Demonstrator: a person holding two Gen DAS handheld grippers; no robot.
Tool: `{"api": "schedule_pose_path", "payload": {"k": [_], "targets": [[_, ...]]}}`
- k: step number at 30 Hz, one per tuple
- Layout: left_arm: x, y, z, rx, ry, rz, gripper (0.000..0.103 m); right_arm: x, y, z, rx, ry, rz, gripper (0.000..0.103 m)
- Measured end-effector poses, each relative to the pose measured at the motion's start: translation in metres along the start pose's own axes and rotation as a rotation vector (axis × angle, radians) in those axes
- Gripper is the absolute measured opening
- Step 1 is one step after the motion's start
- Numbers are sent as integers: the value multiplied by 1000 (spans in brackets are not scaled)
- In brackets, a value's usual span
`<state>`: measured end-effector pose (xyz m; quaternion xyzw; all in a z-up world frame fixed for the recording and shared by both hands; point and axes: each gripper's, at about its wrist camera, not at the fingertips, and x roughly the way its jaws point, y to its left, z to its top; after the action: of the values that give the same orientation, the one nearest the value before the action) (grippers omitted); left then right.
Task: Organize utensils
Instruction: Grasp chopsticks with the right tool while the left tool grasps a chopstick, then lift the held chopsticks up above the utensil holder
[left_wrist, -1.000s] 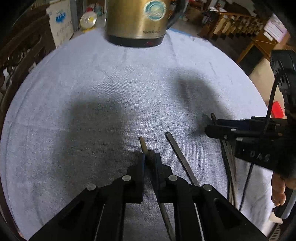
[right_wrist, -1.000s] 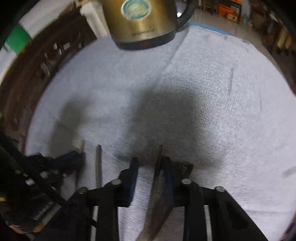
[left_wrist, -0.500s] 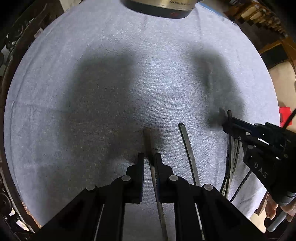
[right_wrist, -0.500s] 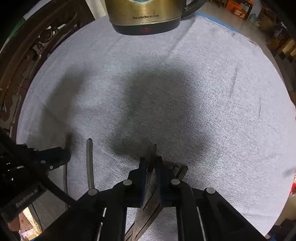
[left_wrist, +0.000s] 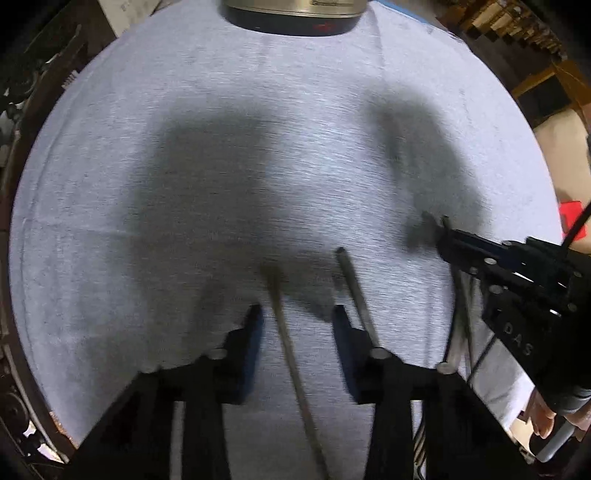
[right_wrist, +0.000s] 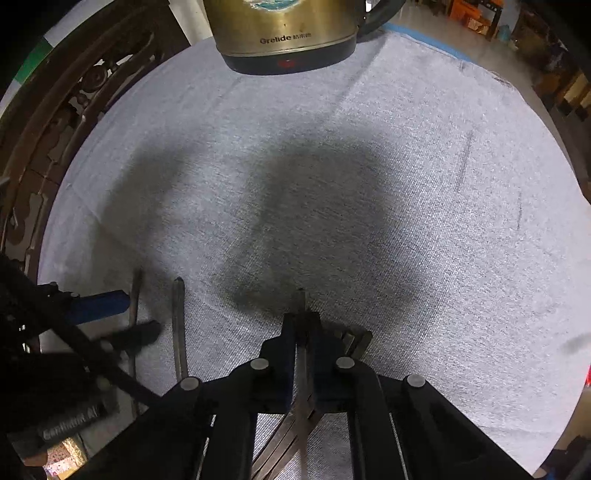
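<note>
Two thin metal utensil handles lie side by side on the grey cloth (left_wrist: 184, 177). One handle (left_wrist: 282, 321) runs between the fingers of my left gripper (left_wrist: 297, 321), whose jaws are opening; the pads stand clear of it. The second handle (left_wrist: 356, 291) lies just right of the right finger. In the right wrist view my right gripper (right_wrist: 301, 323) is shut on a flat metal utensil handle (right_wrist: 300, 297), with several more handles (right_wrist: 354, 339) fanned under and beside it. The left gripper (right_wrist: 122, 321) shows at the left there, the right gripper (left_wrist: 448, 242) at the right of the left wrist view.
A gold electric kettle (right_wrist: 284, 33) stands at the far edge of the round, cloth-covered table. Carved dark wooden furniture (right_wrist: 55, 110) borders the table on the left. A person's fingers (left_wrist: 543, 417) show at the lower right. Wooden furniture (left_wrist: 546, 85) stands beyond the right rim.
My left gripper's jaws have parted and let go of the thin handle, which now lies on the cloth. My right gripper's jaws have closed on a flat handle from the fanned group.
</note>
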<state>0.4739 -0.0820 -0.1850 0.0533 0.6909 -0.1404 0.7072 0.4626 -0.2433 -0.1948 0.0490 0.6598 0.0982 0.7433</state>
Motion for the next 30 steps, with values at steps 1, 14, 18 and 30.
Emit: {"api": "schedule_pose_path", "payload": {"k": [1,14,18,30], "targets": [[0,1,0,5,-1,12,28,0,-1,0,4,0,3,9],[-9,-15,-10,68,-84,116,5,-4,8,-14,-3,-54,5,7],[-15,-15,-33,54,-122,121,5,-16,4,-28,19,-110,47,7],[-118,-25,-122,54,-462,24,5,-106,-18,-103,69,-456,176,6]]}}
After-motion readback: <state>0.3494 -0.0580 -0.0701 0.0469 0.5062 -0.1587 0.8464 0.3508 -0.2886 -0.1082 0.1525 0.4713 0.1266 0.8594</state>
